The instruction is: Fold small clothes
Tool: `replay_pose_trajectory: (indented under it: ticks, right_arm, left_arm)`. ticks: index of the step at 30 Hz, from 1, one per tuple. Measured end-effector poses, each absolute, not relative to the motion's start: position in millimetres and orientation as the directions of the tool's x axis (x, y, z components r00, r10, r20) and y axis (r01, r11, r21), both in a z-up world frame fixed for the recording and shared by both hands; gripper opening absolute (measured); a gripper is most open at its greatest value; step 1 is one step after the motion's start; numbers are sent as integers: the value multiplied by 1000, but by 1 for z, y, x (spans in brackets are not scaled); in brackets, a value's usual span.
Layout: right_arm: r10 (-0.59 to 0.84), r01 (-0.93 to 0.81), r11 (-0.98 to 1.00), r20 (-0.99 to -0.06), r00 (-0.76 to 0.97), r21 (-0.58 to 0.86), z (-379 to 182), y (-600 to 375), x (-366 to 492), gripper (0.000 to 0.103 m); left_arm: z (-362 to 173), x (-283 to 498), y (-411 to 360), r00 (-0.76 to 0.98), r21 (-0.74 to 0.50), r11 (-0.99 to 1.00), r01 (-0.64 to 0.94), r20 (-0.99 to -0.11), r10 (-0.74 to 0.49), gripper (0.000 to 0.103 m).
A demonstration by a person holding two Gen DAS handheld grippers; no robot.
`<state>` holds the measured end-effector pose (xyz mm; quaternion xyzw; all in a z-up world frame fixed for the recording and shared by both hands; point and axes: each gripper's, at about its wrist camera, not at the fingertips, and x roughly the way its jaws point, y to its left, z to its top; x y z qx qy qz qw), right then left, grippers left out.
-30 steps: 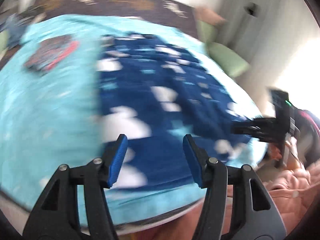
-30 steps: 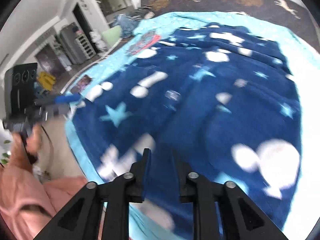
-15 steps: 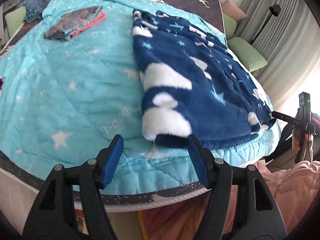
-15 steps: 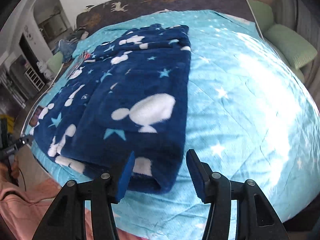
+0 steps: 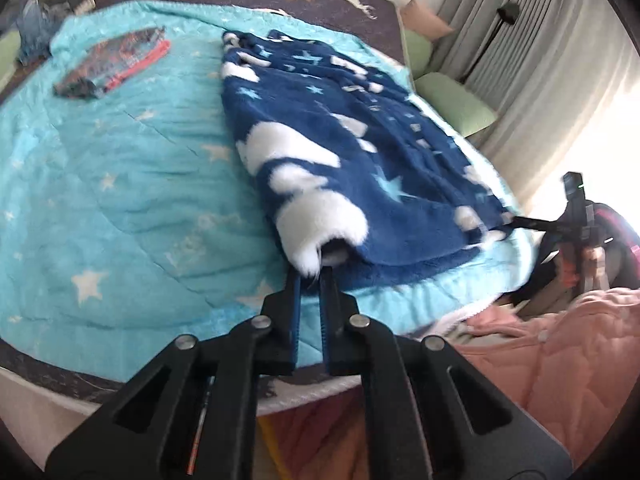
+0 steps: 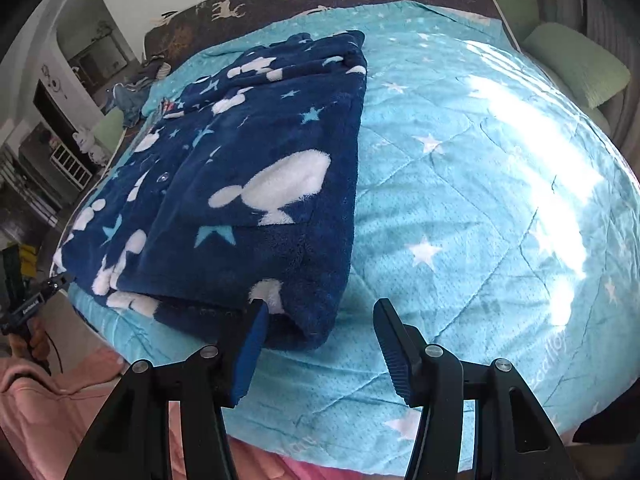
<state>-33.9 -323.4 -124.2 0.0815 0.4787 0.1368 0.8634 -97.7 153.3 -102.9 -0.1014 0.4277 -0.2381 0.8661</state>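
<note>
Turquoise star quilt [image 6: 460,208] fills mid-frame — left gripper [image 5: 310,276] clamped on navy fleece garment [image 5: 360,168]; right gripper [image 6: 320,320] opening around its corner; curtains [image 5: 532,40] upper right.

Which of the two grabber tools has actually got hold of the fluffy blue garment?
The left gripper: it pinches the blue garment's white-patched corner, while the right gripper's jaws are opening, astride the other corner.

No legible text on any surface, faint pale lettering woven into the turquoise quilt [image 6: 480,184] too blurred to read, small white marking on left gripper [image 6: 34,304] body unreadable
</note>
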Motion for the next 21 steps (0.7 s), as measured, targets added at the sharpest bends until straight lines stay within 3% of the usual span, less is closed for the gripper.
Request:
replay_pose_trajectory:
  ticks: [2,3,6,7,13,16,21]
  right_arm:
    - [346,-165,938,-793,502,305,-124,-323,-34,60]
    - [355,-167,934,-789,502,315,-124,-323,-34,61]
    - [340,-179,941,-801,493,289,-128,-316,-34,61]
    - [332,-181,943,-807,488,278,-130,-314,-32,61]
    - [351,-176,936,-802,483,304,-137,-315,-31,63]
    - [384,-181,923,-787,483,339,-137,-318,-31,63]
    - [455,-161,885,-746,486,436,-136,-316,-20,68]
  left_arm:
    - [-103,-100,156,525,-389,862,325,-684,-507,11]
    - [-103,-101,155,525,-380,865,329,-687,-502,19]
    - [-103,-103,149,534,-341,882,325,-704,-469,58]
    - [-102,-103,149,541,-334,885,325,-701,-464,65]
    - [-102,-96,157,546,-426,855,295,-660,-517,77]
    - [-109,-87,165,556,-456,856,243,-657,-508,77]
    - [-123,-62,176,588,-606,788,108,-600,-542,77]
